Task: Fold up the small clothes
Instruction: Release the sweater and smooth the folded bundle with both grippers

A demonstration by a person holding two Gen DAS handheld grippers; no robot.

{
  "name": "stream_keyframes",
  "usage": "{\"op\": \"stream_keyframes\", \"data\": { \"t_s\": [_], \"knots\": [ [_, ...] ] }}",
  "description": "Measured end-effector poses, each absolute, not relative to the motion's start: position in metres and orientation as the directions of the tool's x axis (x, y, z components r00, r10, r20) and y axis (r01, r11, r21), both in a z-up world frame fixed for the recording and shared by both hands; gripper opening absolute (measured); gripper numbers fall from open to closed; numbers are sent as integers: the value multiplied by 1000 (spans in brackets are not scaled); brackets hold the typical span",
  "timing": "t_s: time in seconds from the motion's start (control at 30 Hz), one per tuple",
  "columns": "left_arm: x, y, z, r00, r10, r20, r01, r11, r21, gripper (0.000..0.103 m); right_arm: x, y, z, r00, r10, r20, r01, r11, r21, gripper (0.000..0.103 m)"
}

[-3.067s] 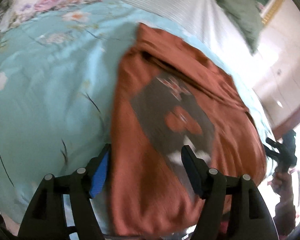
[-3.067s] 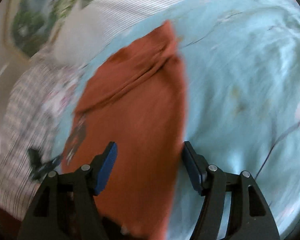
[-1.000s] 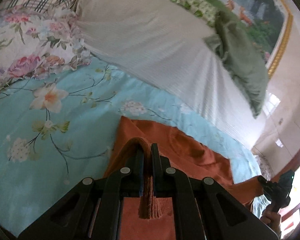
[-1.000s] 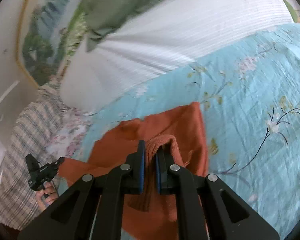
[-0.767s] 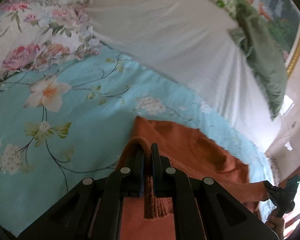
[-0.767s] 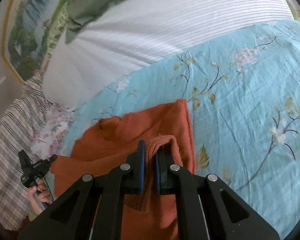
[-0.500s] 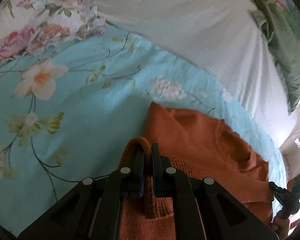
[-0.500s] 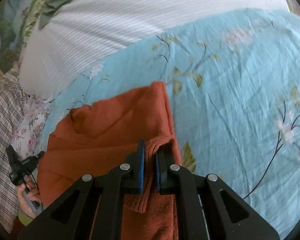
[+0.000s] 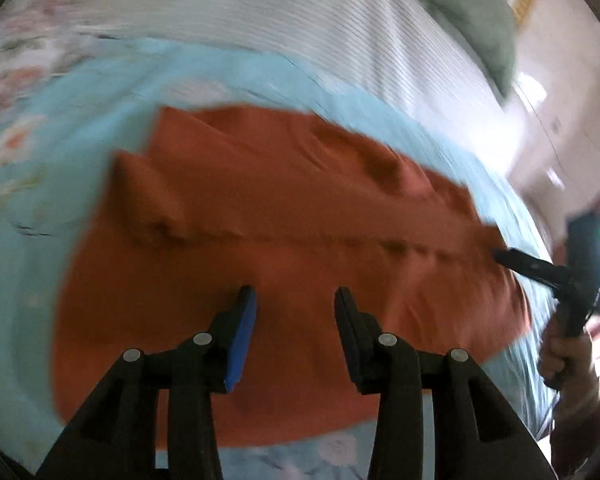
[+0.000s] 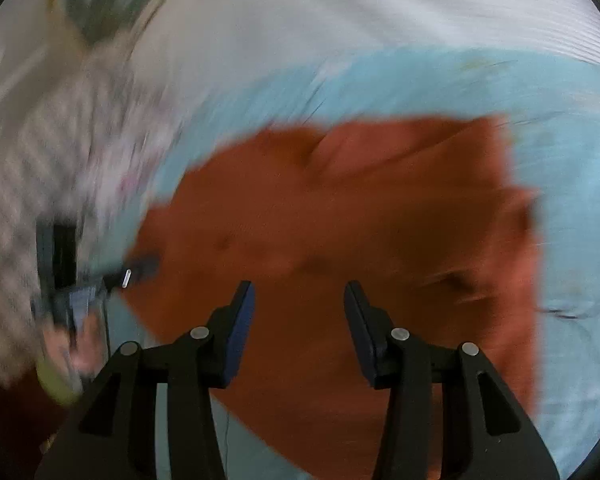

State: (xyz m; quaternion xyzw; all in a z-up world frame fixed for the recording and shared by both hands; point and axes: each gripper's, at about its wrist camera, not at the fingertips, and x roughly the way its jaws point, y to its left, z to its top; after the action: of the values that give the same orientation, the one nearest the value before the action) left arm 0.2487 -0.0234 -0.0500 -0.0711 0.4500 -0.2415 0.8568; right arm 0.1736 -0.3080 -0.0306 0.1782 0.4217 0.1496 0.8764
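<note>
Bright daylight; both fisheye views heavily motion-blurred, edges warped.

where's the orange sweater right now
The sweater lies folded on the light blue sheet, in front of both open grippers in each wrist view, with the white striped bedding beyond it.

Left gripper, jaws apart and empty, above folded orange sweater on pale-blue floral bedsheet.

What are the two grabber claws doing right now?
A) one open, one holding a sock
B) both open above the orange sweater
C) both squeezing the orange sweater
B: the left gripper and right gripper both have spread fingers with only the orange sweater visible between them.
</note>
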Motion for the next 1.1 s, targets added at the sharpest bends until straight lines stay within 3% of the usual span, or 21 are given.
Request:
{"op": "stream_keyframes", "data": {
  "t_s": [0.13, 0.27, 0.43, 0.53, 0.73, 0.97, 1.1],
  "knots": [
    [272, -47, -64, 432, -412, -802, 376, 891, -255, 41, 197, -296, -44, 551, 311, -775, -111, 947, 301, 45],
    [306, -50, -58, 445, -375, -813, 358, 907, -223, 28, 222, -332, -39, 610, 232, -758, 17, 952, 305, 38],
    [360, -36, -48, 480, -338, -810, 244, 938, -247, 27, 233, -383, -25, 694, 76, -716, 238, 914, 328, 40],
    [383, -23, -38, 542, -213, -813, 141, 977, -161, 34, 221, -412, -18, 734, 29, -679, 330, 858, 394, 41],
    [370, 24, -31, 592, -179, -786, -18, 972, -235, 51, 181, -408, -9, 777, 53, -627, 311, 834, 456, 41],
    [275, 35, -37, 601, -325, -730, 13, 917, -398, 53, 137, -363, -21, 782, 145, -606, 248, 821, 515, 42],
    [224, 33, -40, 603, -414, -683, 46, 872, -487, 64, 117, -342, -32, 788, 185, -588, 228, 798, 558, 43]
  ]
}}
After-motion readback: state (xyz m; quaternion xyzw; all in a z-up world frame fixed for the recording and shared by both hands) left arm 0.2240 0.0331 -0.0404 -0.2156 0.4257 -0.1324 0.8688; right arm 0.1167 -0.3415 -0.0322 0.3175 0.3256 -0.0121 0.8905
